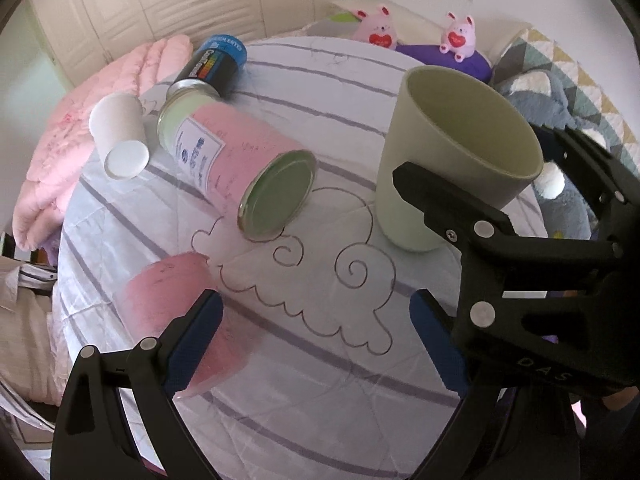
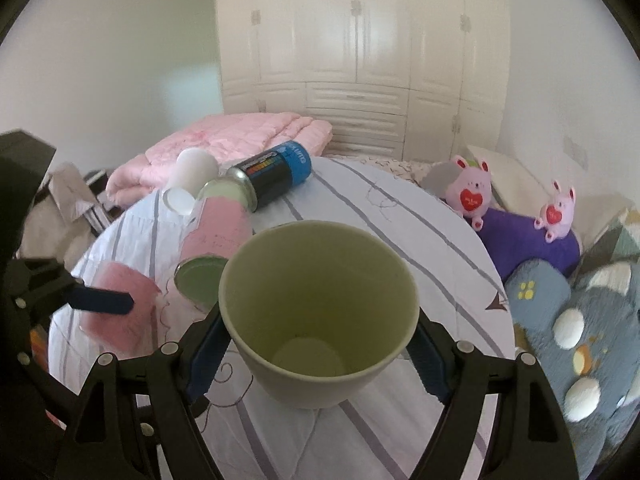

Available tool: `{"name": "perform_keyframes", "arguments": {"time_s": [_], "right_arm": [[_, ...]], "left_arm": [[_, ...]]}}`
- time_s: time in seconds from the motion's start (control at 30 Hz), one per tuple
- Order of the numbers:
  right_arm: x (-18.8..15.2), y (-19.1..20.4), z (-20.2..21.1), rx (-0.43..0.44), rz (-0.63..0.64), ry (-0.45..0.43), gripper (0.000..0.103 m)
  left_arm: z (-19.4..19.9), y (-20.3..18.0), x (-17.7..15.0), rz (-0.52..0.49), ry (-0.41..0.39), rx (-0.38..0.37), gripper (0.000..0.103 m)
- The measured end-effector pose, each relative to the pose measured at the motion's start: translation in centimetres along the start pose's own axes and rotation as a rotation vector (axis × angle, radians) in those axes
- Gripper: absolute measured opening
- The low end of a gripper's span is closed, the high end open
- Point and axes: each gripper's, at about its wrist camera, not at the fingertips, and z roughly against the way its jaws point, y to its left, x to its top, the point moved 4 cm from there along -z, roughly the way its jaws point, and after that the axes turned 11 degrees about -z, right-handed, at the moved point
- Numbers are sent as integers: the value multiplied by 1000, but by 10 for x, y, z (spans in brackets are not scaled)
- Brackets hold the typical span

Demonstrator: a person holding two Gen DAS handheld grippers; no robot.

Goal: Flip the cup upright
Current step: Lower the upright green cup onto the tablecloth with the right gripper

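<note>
Pale-green cup (image 2: 318,320) stands upright, mouth up, on the cloth-covered bench (image 2: 420,240), pinched between the right tool (image 2: 316,354) pads. Left tool (image 1: 316,340) is spread, empty. Flip judged finished; next: release without tipping it.

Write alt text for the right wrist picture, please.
A pale green cup stands upright on a striped cloth, mouth open, between the right gripper's two blue-padded fingers. Behind it lie a pink can, a spray can and a white paper cup.
</note>
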Motion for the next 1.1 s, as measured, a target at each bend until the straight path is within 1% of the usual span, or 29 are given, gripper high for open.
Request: {"name": "perform_keyframes", "arguments": {"time_s": [0.1, 0.33, 0.77, 1.1], "right_arm": [[0, 7, 4, 5, 26, -8, 82], [3, 17, 11, 1, 38, -11, 83], [8, 22, 25, -30, 21, -35, 84], [16, 29, 39, -45, 25, -80, 84]], "left_arm": [[1, 4, -4, 20, 3, -6, 96], [5, 11, -10, 38, -4, -4, 96], [22, 24, -15, 65, -50, -8, 96], [40, 32, -18, 82, -89, -16, 96]]}}
